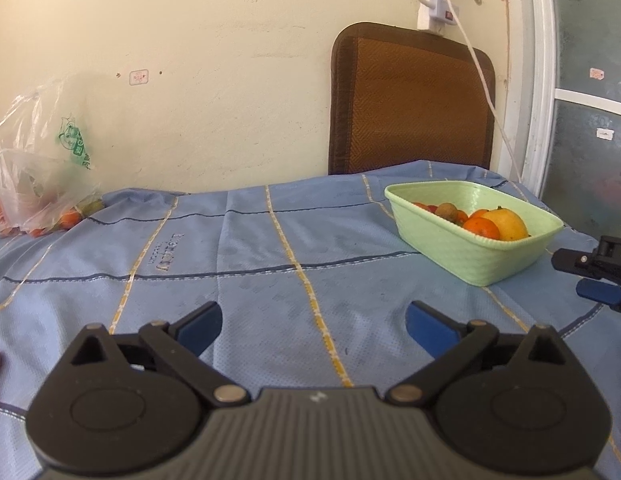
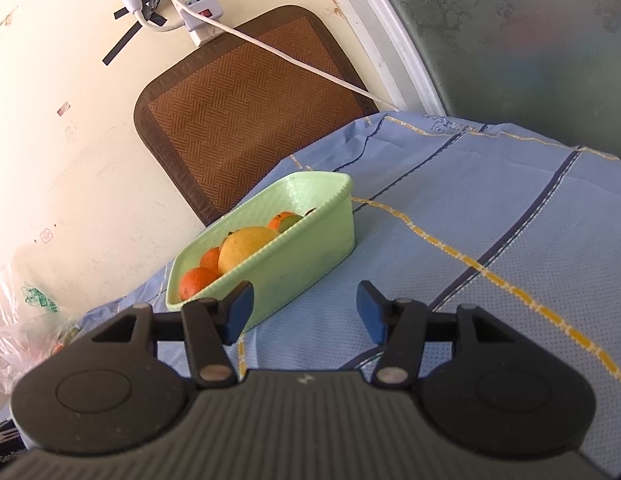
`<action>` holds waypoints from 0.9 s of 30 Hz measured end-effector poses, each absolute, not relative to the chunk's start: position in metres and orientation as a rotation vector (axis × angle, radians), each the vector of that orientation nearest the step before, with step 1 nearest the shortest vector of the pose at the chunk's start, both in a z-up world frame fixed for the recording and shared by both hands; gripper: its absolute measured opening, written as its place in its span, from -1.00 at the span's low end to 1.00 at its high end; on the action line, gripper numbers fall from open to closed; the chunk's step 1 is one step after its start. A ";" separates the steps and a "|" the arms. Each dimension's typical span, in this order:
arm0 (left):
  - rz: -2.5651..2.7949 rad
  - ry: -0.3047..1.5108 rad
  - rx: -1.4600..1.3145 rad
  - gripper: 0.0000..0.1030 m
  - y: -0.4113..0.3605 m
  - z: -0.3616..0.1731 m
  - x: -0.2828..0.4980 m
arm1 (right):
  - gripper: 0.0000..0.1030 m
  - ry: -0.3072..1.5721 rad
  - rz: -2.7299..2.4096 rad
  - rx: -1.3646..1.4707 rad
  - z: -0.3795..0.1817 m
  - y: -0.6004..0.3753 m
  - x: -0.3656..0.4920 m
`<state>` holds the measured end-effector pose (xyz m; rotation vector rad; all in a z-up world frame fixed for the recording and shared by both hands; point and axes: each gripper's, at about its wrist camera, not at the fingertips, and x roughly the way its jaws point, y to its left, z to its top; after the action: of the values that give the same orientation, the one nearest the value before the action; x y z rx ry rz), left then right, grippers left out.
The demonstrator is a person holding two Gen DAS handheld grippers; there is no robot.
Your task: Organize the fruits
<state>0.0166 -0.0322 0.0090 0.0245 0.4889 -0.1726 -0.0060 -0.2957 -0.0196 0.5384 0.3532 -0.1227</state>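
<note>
Since several fruits are already gathered in the green basket point(image 1: 466, 258), the task is judged to be well along, though more fruit is seen in and beside a plastic bag point(image 1: 38, 184) at the far left of the table point(image 1: 270, 272), well apart from the basket, so something may be left to move. Small oranges point(image 2: 192, 282), a larger yellow-orange fruit point(image 2: 246, 248) and a brownish-green one point(image 1: 446, 210) are held inside the basket, which is set toward the right rear of the table. Nothing is gripped by the left gripper point(image 1: 314, 322): its blue-padded fingers are spread wide over bare cloth. Likewise the right gripper point(image 2: 306, 308) is held with its fingers apart and empty, just beside the near wall of the basket. A moulded woven pattern and a ribbed rim are shown on the rectangular, round-cornered plastic basket. A light blue dimpled cloth with yellow and navy stripes is laid over the table. A brown woven mat point(image 1: 410, 100) is leaned against the cream wall behind, and the bag is thin, crinkled and translucent.
</note>
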 end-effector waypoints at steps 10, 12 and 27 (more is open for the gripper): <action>-0.199 0.499 0.023 0.99 -0.033 0.009 0.018 | 0.16 0.375 -0.143 0.488 -0.020 -0.292 -0.002; -0.197 0.498 0.012 0.99 -0.031 0.009 0.018 | 0.16 0.371 -0.141 0.486 -0.020 -0.291 -0.003; -0.194 0.492 0.014 0.99 -0.033 0.009 0.017 | 0.16 0.366 -0.121 0.514 -0.019 -0.292 -0.004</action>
<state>0.0168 -0.0326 0.0089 0.0137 0.4920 -0.1940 -0.0042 -0.2920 -0.0194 0.5142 0.3662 -0.1211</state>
